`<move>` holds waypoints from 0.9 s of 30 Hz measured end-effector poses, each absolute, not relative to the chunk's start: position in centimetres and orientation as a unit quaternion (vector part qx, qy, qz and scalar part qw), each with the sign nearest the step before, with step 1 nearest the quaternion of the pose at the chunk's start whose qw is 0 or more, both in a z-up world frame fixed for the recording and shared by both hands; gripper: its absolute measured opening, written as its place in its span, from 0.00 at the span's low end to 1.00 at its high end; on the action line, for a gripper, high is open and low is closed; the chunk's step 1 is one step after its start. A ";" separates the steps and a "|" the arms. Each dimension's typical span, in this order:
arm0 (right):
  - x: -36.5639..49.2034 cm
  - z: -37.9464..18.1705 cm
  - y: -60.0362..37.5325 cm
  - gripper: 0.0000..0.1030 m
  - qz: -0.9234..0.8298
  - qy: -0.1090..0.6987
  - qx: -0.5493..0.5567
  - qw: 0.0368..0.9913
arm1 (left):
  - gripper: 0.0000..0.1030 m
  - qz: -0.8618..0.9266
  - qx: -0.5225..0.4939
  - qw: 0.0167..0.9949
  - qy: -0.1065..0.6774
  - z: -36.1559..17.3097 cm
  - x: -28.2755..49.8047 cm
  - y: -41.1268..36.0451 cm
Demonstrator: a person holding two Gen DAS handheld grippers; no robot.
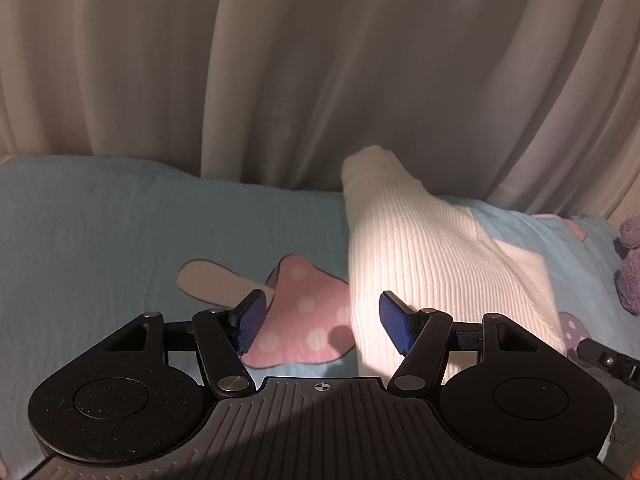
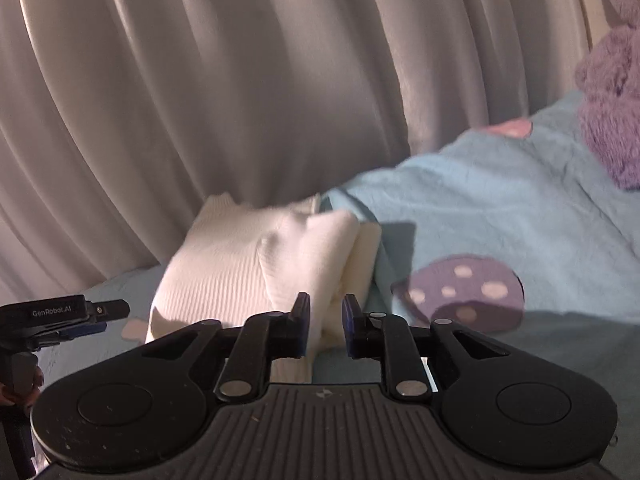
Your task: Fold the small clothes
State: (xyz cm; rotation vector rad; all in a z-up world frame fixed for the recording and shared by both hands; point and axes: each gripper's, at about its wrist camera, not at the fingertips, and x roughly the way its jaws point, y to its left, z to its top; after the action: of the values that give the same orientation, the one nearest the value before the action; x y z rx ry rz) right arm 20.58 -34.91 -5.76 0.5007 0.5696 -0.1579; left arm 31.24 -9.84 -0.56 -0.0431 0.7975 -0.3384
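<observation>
Pale curtains (image 1: 320,72) hang in folds along the far edge of the bed (image 1: 100,220), which wears a light blue cover printed with pink (image 1: 304,312) and purple mushrooms (image 2: 460,292). On it lies a white ribbed garment (image 1: 420,264), partly folded, reaching up toward that far edge. The left claw (image 1: 322,320) hovers with its blue pads spread wide, holding nothing, the garment just beside its right pad. The right claw (image 2: 326,320) pinches a bunched fold of the garment between nearly closed pads. A fuzzy purple toy (image 2: 612,100) sits at the bed's right edge.
</observation>
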 end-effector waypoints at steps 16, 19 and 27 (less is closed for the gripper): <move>36.9 -10.3 -31.5 0.21 -0.064 0.297 0.148 0.941 | 0.71 -0.102 0.003 0.938 0.331 -4.6 38.9 -19.6; 36.9 -11.6 -32.6 0.17 -0.098 0.291 0.150 0.940 | 0.76 -0.112 0.024 0.936 0.332 -5.6 39.1 -20.8; 35.7 -12.2 -33.7 0.13 -0.107 0.266 0.192 0.939 | 0.77 -0.114 0.075 0.940 0.312 -6.4 38.7 -22.0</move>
State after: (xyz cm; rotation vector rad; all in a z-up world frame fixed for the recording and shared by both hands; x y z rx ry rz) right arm 35.65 -33.71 -12.20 0.3925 0.5423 -0.2183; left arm 38.75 -22.02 -6.35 0.1536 0.6372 -0.2334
